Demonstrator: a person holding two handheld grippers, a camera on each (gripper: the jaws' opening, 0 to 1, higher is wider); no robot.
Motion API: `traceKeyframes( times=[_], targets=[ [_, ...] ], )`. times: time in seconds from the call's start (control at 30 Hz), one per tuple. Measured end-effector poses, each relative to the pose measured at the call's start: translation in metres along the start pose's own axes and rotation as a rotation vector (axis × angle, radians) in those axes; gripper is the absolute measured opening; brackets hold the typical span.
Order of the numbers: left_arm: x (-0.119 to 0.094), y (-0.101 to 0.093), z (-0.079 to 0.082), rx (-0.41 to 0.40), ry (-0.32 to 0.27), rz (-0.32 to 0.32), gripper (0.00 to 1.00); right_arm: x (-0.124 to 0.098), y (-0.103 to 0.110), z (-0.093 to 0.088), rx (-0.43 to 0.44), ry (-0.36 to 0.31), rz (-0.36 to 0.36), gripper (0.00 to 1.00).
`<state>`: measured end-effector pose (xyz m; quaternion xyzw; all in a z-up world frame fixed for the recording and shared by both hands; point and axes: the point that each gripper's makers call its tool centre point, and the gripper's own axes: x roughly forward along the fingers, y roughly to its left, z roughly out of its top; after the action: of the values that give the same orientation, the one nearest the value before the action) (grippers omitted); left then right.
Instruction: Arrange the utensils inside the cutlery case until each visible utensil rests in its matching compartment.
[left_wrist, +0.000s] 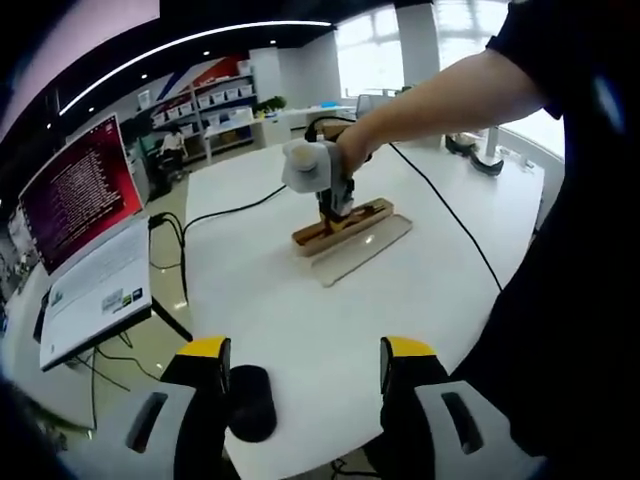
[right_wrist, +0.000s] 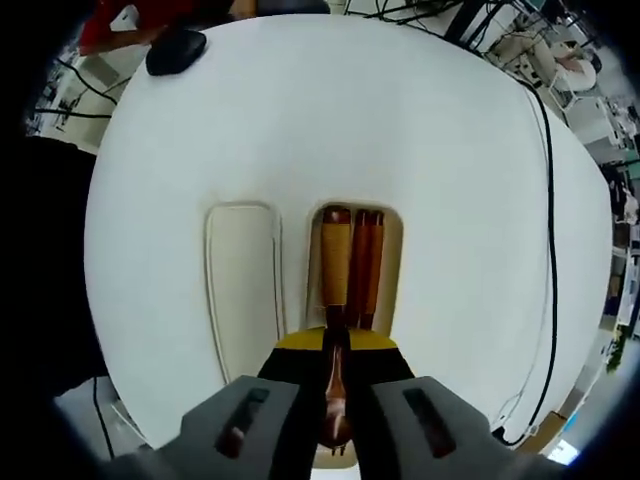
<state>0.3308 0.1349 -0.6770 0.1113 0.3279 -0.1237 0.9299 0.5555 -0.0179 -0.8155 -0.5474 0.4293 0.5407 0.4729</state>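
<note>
Over cutlery case (right_wrist: 392, 262), right hand-held gripper (right_wrist: 336, 352) clamps wooden utensil (right_wrist: 335, 390); left hand-held gripper (left_wrist: 305, 362) wide.

White round table (left_wrist: 300, 330), bright windows (left_wrist: 375, 45)

At the bottom centre of the right gripper view, the right gripper (right_wrist: 336, 400) has its yellow-tipped jaws closed on a brown wooden utensil (right_wrist: 336, 390), whose rounded end sticks out toward the frame's lower edge. Just above the jaws lies the open case (right_wrist: 392, 262), with brown wooden handles (right_wrist: 352, 262) lying side by side lengthwise in it, and its pale lid (right_wrist: 242, 275) lies flat just left of it. Both lie on a round white table (right_wrist: 400, 110); a black mouse (right_wrist: 176, 50) sits at the upper left, and a black cable (right_wrist: 549, 200) runs down the right side.
</note>
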Motion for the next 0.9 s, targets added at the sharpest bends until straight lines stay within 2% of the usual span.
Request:
traceKeyframes(
  times=[0.47,0.73,0.9],
  targets=[
    [0.0011,-0.0008,0.0001,-0.010,-0.004,0.006,0.63,0.0002,-0.0006,-0.0001,-0.009,0.003,-0.002,0.02],
    [0.0006,0.0000,-0.0001,-0.009,-0.004,0.011,0.62,-0.0009,-0.0003,-0.0003,0.008,-0.028,0.002,0.02],
    [0.0010,-0.0008,0.0021,-0.003,-0.006,0.010,0.62,-0.0006,-0.0005,-0.0086,0.006,-0.014,-0.005,0.03]
  ],
)
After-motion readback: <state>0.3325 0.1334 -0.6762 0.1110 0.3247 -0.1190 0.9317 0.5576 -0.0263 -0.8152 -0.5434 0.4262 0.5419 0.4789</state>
